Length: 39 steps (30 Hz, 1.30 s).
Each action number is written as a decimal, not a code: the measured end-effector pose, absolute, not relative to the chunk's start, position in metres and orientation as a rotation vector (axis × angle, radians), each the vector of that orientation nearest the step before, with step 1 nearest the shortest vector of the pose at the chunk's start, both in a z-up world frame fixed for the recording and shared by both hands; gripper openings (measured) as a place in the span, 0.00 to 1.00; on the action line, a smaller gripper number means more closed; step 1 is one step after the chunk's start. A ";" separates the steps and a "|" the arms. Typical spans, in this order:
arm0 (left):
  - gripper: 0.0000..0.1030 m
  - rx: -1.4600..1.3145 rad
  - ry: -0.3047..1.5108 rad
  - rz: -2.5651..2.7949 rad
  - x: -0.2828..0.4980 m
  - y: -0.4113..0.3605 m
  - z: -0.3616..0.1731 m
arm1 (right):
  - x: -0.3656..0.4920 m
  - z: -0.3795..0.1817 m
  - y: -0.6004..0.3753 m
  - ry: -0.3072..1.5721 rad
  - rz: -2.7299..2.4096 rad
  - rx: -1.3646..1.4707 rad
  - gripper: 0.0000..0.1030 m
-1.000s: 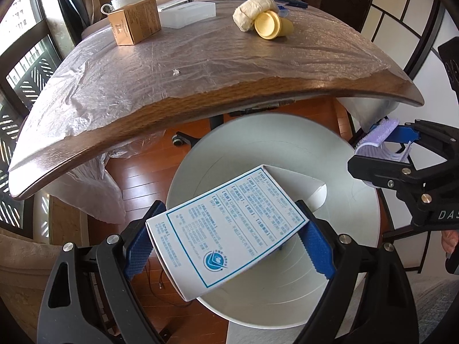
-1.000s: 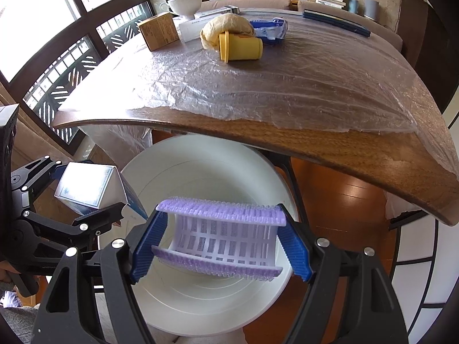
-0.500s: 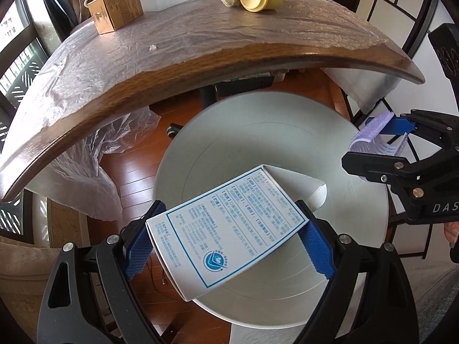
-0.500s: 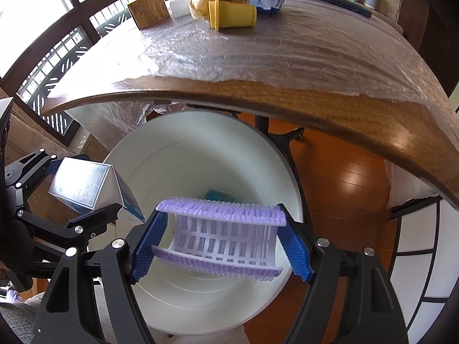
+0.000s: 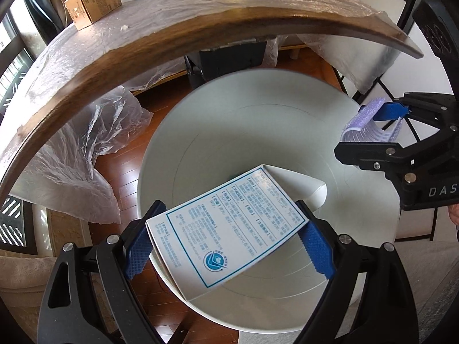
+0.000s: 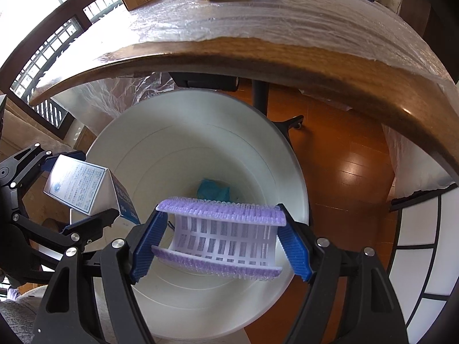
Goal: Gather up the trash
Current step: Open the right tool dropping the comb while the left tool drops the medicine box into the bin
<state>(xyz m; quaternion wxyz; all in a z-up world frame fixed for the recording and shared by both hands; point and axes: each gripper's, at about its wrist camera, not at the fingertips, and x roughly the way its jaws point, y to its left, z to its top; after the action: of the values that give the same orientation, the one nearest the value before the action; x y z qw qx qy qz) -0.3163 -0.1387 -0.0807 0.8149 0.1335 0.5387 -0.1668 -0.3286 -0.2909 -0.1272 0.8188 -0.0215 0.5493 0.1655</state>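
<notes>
Holding trash in both hands, you are right over the white bin (image 6: 289, 154), which stands on the floor just in front of the worktop (image 5: 178, 48). Your left gripper (image 5: 226, 243) has its fingers spread wide and pressed on the two ends of the white paper box (image 5: 229, 229), with the box's long side running straight across from finger to finger. Your right gripper (image 6: 219, 238) squeezes the purple plastic piece (image 6: 223, 238) the same way, with its fingers not so far apart. Both things hang above the bin's open mouth, so I think letting go should drop them in. The purple piece sits nearer the middle; the box is close to the bin's rim. Only the right view shows something teal (image 6: 213, 190) lying at the bottom of the bin; in the left view the box hides it.
</notes>
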 end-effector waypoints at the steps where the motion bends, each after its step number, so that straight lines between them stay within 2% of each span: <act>1: 0.88 0.289 1.155 -0.358 -0.315 -0.139 -0.081 | -0.327 -0.129 -0.290 1.174 0.352 -0.045 0.73; 39: 0.88 0.348 1.209 -0.436 -0.304 -0.143 -0.105 | -0.325 -0.138 -0.282 1.175 0.348 -0.089 0.73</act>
<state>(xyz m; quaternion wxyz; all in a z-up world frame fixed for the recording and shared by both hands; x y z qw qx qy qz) -0.3042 -0.1426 -0.1048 0.7864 0.1613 0.5610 -0.2024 -0.3254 -0.2820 -0.1382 0.8172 -0.0416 0.5512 0.1631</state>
